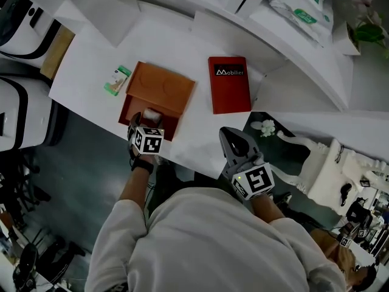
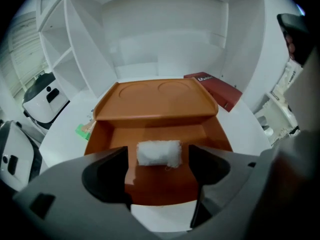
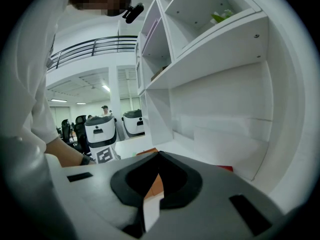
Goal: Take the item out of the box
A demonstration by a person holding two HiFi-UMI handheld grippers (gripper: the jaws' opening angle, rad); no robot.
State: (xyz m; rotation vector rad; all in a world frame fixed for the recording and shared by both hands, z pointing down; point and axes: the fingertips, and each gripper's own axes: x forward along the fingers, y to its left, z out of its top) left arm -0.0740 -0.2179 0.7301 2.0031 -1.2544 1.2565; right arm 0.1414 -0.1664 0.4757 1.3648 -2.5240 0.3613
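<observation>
An open orange box (image 1: 159, 89) lies on the white table (image 1: 200, 135), its lid (image 2: 156, 98) folded back. Inside its tray (image 2: 150, 180) rests a white rolled cloth (image 2: 159, 153), also seen from the head view as a white rolled cloth (image 1: 152, 112). My left gripper (image 2: 159, 154) is open over the tray's near edge, one finger on each side of the roll with a small gap on both sides. In the head view the left gripper (image 1: 141, 121) is at the box's front. My right gripper (image 1: 228, 132) is shut and empty over the table's front edge, right of the box; its own view shows the right gripper (image 3: 159, 155) with its tips meeting.
A red box (image 1: 229, 84) marked with white print lies to the right of the orange box. A small green packet (image 1: 117, 80) lies to its left. White shelving (image 2: 165, 39) rises behind the table. White robots (image 3: 102, 134) stand on the floor to the left.
</observation>
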